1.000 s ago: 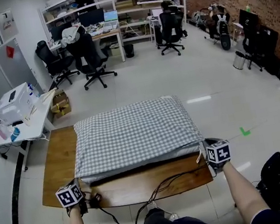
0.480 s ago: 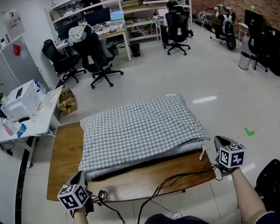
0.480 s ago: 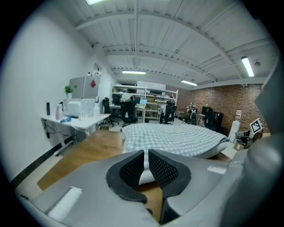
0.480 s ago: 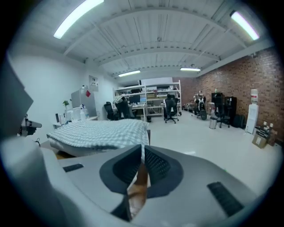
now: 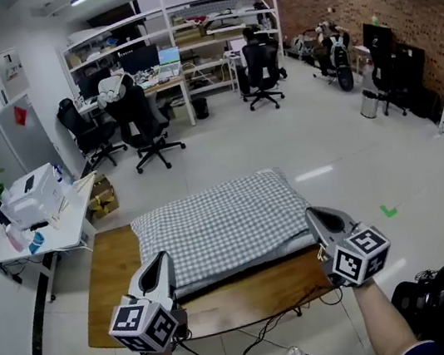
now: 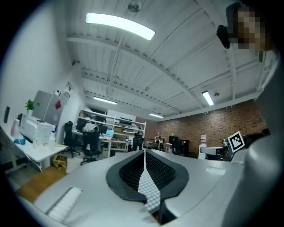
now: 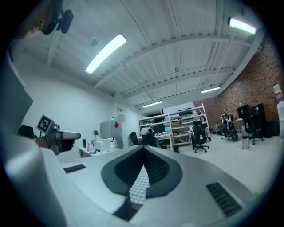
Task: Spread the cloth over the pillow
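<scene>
Closest to the camera, on the near side of the table, are the person's two forearms, each one holding a gripper up above the table's front edge. The left gripper is over the front-left part of the table. In its own view the jaws are squeezed together with a strip of the checked cloth pinched between the pads, so it's definitely clamped on fabric. Same deal with the right gripper over the front-right corner of the table: jaws pressed together on a bit of the same checked cloth. Both gripper cameras point roughly level across the room, so you mostly see ceiling lights and office stuff past the jaws.

A few black cables dangle off the table's near edge.

On the table top, the cloth lies over the pillow and covers nearly all of it. Only a pale band of the pillow peeks out along the side nearest the person. The cloth looks pretty flat across the top, and bare wood shows on the table's left and front.

To the left of the table there's a white desk with a printer on it. To the right of the table, a small green mark sits on the floor. Well past the table's far side are black office chairs, white shelving and a brick wall.
</scene>
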A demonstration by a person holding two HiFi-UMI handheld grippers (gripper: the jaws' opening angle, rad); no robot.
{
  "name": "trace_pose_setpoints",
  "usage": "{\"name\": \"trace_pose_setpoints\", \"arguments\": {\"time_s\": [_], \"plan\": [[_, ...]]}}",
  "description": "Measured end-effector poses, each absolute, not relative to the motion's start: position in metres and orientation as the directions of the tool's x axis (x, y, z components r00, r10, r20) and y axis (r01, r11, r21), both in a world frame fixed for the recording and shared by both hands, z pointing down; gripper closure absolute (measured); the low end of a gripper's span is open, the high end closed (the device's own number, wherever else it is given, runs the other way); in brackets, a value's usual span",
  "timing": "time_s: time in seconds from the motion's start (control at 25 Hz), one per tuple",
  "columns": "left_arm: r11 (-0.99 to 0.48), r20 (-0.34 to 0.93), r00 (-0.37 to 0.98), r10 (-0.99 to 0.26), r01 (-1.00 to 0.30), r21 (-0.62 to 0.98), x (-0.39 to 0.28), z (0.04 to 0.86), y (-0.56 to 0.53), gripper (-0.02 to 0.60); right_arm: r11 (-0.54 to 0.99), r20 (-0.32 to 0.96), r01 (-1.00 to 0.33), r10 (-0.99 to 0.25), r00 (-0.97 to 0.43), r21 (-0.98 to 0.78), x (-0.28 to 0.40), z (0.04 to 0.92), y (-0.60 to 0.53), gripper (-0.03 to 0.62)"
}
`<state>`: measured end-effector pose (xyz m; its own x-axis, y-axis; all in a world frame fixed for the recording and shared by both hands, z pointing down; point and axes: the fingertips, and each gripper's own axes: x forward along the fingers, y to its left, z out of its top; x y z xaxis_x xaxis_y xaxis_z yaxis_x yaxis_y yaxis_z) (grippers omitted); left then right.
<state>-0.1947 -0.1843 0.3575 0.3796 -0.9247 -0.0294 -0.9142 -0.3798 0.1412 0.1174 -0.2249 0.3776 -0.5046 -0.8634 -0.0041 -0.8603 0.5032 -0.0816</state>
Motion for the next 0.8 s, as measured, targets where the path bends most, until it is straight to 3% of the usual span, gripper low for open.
{"name": "trace_pose_setpoints", "arguments": {"time_s": [0.16,0.32,0.8], "plan": [[-0.457,-0.032,0.459,-0.888,-0.872,0.173,-0.148,0.346,-0.178,0.581,0.554,-0.07,-0.827,-0.832,-0.55,-0.096,0.067,0.343,-0.195,0.586],[-0.512,-0.031,0.518,-0.855,-0.831,0.217,-0.112,0.357,-0.171,0.581,0.574,-0.049,-0.815,-0.819,-0.572,-0.078,0.043,0.346,-0.184,0.586],[-0.46,0.043,0.481,-0.876,-0.857,0.231,-0.082,0.405,-0.171,0.581,0.634,0.051,-0.769,-0.768,-0.638,-0.082,0.02,0.39,-0.186,0.586]]}}
